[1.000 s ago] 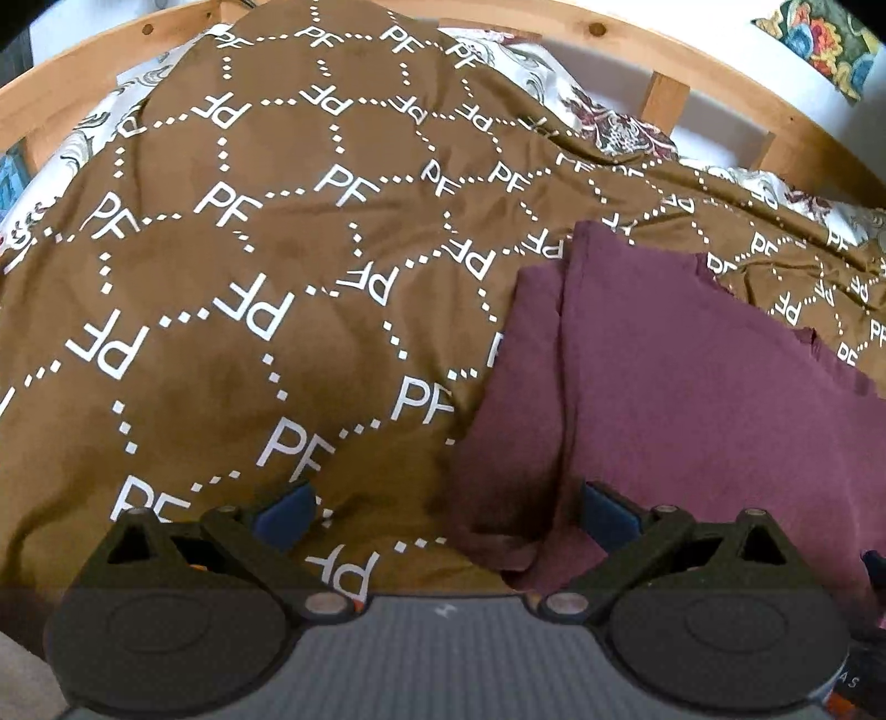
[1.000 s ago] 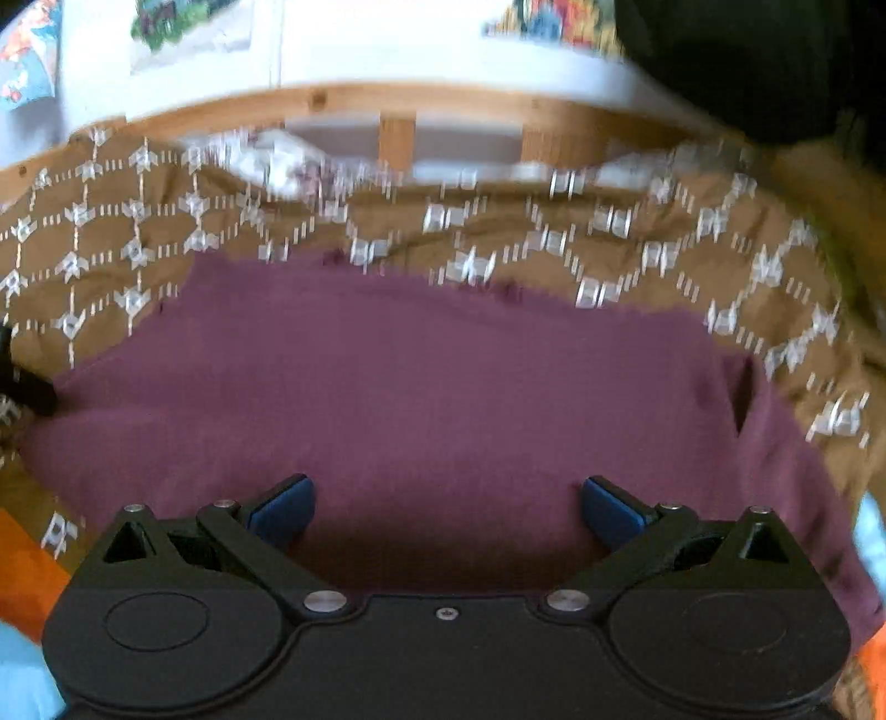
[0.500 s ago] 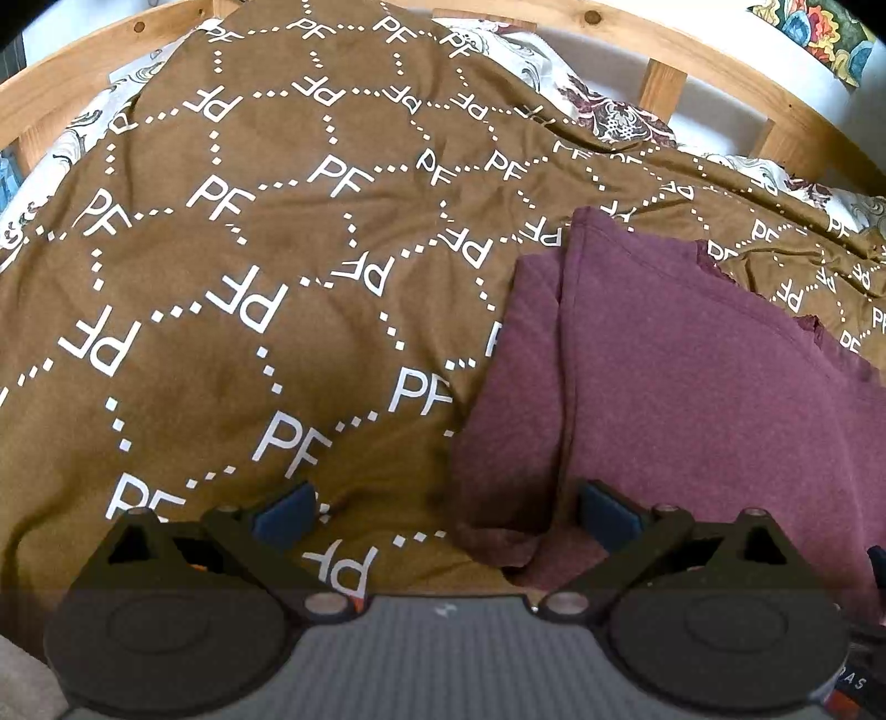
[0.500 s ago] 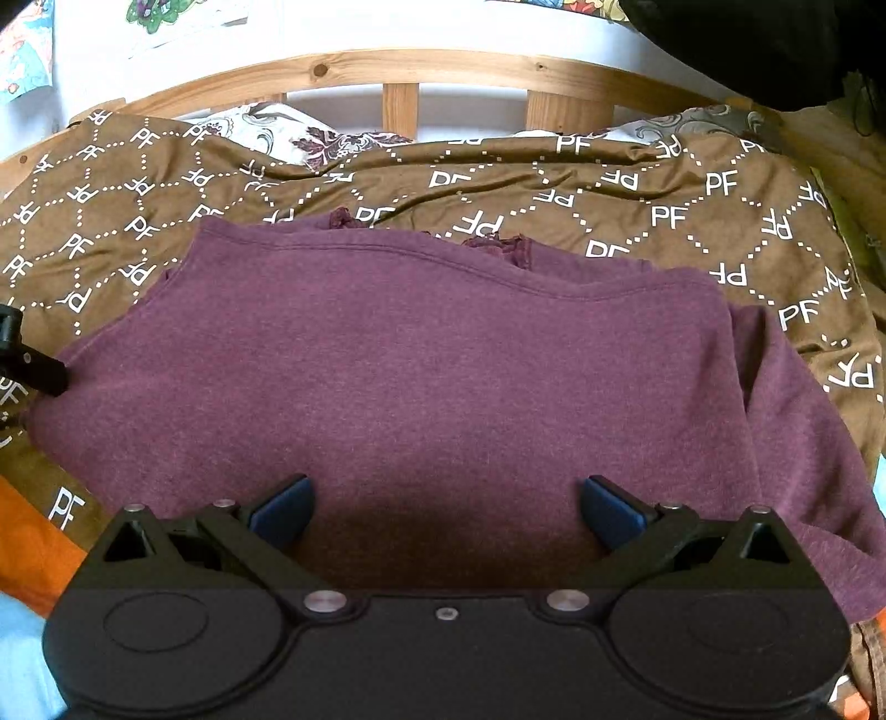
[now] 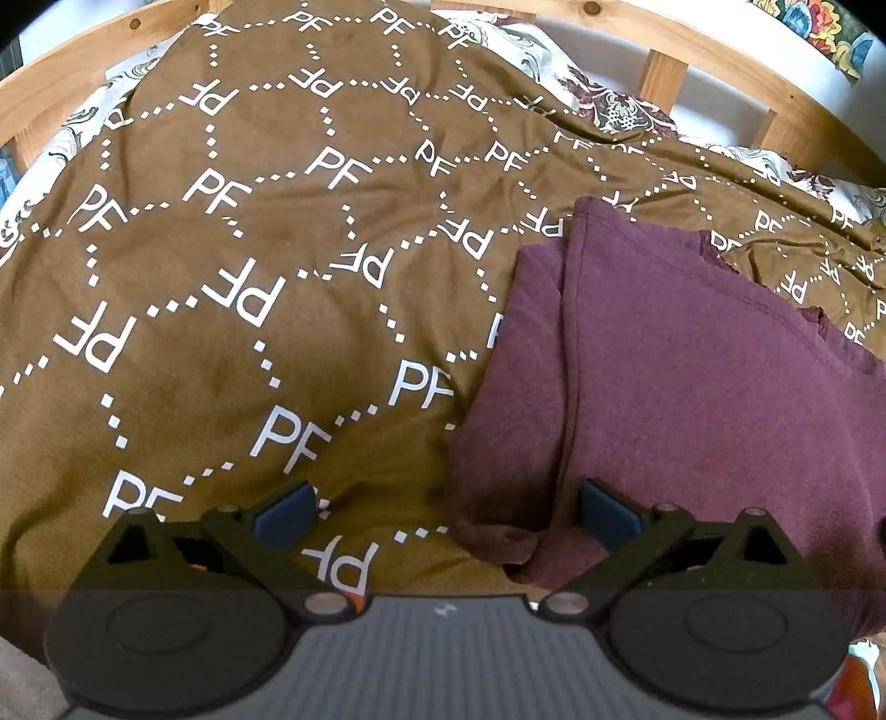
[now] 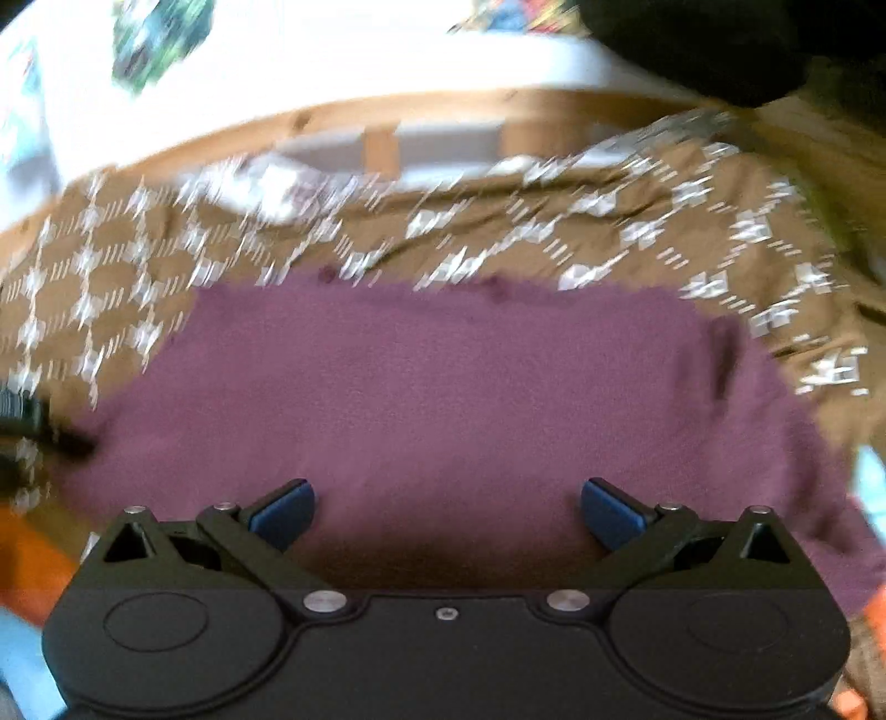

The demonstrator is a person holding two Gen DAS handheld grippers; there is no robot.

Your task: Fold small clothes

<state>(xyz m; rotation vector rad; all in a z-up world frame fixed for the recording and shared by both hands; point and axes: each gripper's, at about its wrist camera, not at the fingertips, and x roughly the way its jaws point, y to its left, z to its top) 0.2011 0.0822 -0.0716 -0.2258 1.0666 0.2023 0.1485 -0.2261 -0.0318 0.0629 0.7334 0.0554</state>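
A dark red shirt (image 5: pixel 692 387) lies on a bed covered by a brown bedspread (image 5: pixel 249 277) printed with white letters, with the wooden bed frame (image 5: pixel 720 50) curving behind it. In the left wrist view the shirt's left edge is doubled over itself: a long lengthwise ridge runs down it with a narrower strip of cloth beside it, which looks like a sleeve or side panel turned in. That suggests a first side fold is made on this edge, though how neatly cannot be judged. The right wrist view is blurred, but it shows the shirt (image 6: pixel 432 399) spread broad and mostly flat across the bed, with its right side hanging looser toward the bed's edge and no clear fold there. So the task seems to be in an early stage: one side appears tucked, while the other side and the crosswise fold that would make a compact bundle are left to do. The left hand-held gripper (image 5: pixel 447 512) is released, its blue fingers spread wide and holding nothing, poised just above the shirt's near left corner. The right hand-held gripper (image 6: pixel 447 509) is likewise released and empty, hovering over the near hem around the middle of the shirt. A dark object at the left edge of the right wrist view is too smeared to identify.
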